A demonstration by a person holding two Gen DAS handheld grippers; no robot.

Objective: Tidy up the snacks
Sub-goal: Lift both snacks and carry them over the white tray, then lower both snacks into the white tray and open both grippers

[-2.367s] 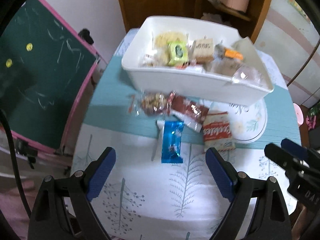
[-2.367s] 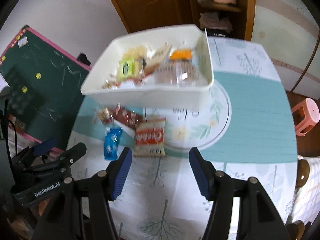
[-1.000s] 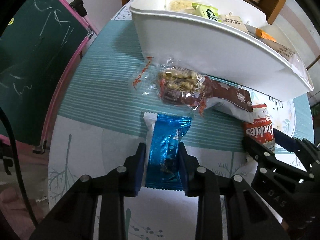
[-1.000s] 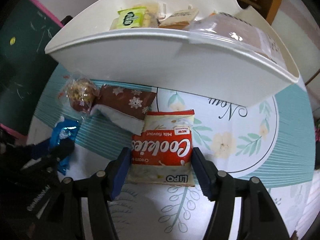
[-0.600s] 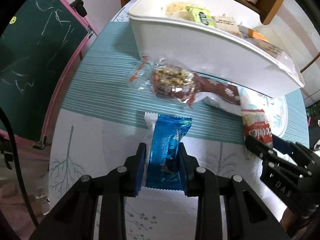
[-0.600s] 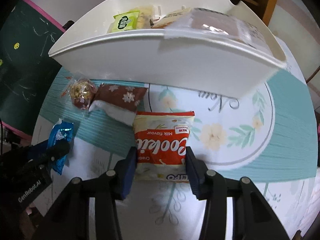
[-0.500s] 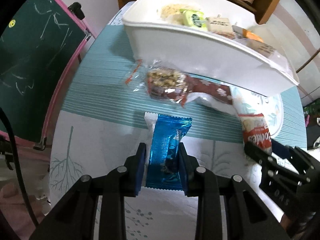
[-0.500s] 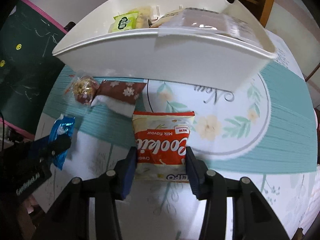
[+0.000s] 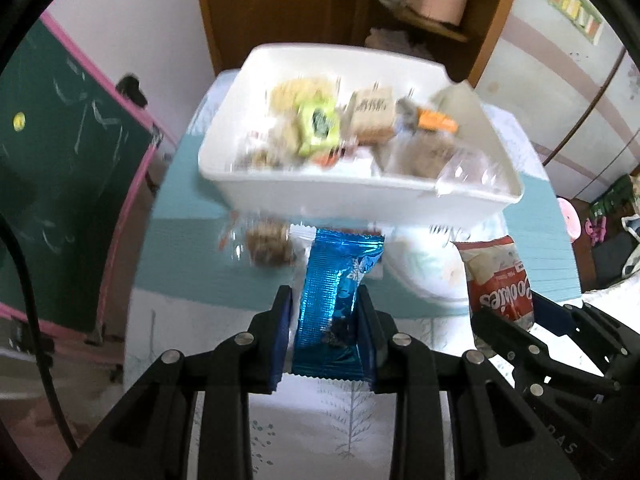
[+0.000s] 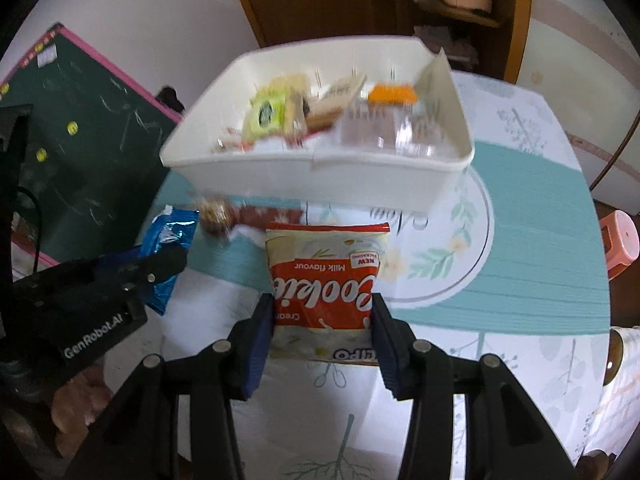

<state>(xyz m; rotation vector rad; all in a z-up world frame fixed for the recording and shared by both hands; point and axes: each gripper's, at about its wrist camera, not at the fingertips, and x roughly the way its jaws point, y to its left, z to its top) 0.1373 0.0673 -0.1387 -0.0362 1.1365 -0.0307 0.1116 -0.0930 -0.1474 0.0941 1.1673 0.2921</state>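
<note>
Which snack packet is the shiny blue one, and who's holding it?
The blue foil packet, pinched in the left gripper. The right gripper holds the red-and-white cookies bag.

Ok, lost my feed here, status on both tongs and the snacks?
Left tongs shut on blue wafer pack. Right tongs shut on cookies bag. Both lifted, white bin ahead, path clear.
</note>
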